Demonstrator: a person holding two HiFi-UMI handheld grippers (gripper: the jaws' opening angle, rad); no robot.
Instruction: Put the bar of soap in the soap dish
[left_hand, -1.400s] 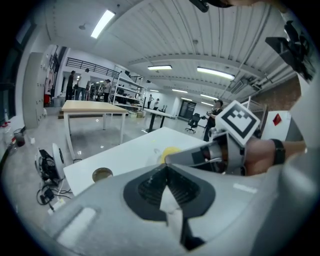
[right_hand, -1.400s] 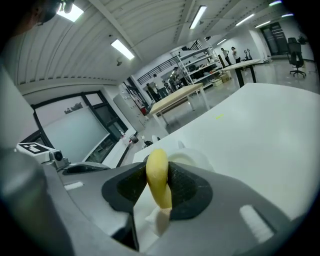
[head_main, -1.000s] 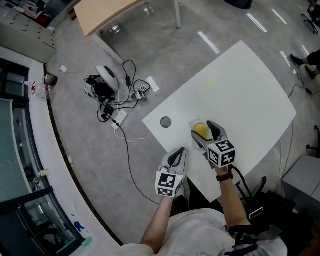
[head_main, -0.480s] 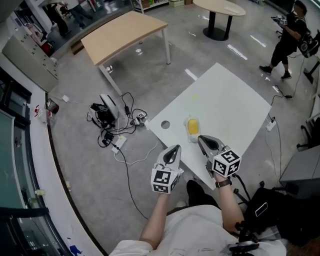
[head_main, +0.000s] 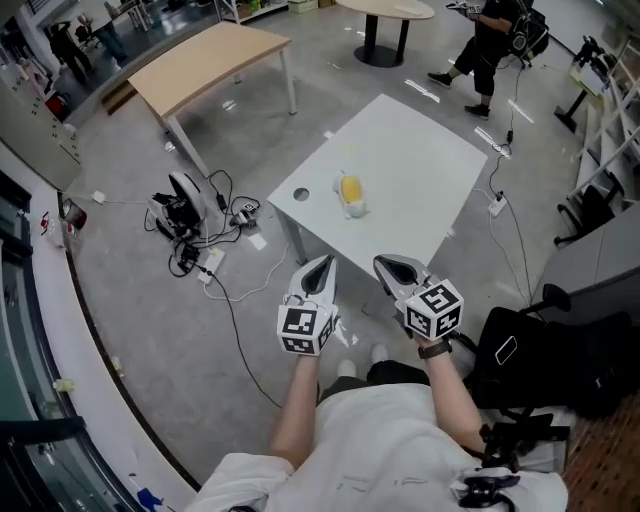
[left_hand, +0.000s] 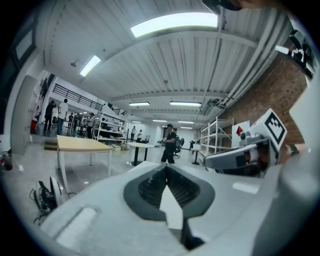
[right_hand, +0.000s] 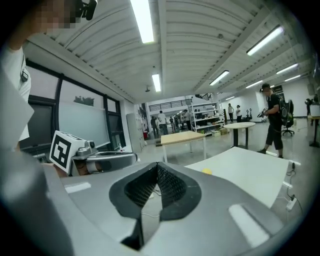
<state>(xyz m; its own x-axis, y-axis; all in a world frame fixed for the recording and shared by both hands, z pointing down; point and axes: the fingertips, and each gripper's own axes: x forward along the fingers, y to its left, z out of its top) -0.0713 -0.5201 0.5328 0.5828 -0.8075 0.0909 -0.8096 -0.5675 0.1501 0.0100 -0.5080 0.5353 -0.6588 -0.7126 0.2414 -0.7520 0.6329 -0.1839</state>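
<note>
The yellow bar of soap (head_main: 349, 187) lies in a pale soap dish (head_main: 356, 208) on the white table (head_main: 420, 170); in the right gripper view the soap (right_hand: 207, 171) is a small yellow spot far off on the table (right_hand: 240, 165). Both grippers hang in the air off the table's near edge, close to my body. My left gripper (head_main: 320, 266) (left_hand: 166, 167) has its jaws together and holds nothing. My right gripper (head_main: 390, 266) (right_hand: 157, 165) is shut and empty too. Each gripper view shows the other gripper at its side.
A tangle of cables and a device (head_main: 190, 215) lies on the concrete floor to the left. A wooden table (head_main: 205, 60) and a round table (head_main: 385, 10) stand farther back, with a person (head_main: 495, 40) beyond. A black bag (head_main: 520, 350) sits at my right.
Both grippers have drawn back from the table toward my body and risen. The right gripper left the soap in the dish and its jaws closed. My head view has lifted.
</note>
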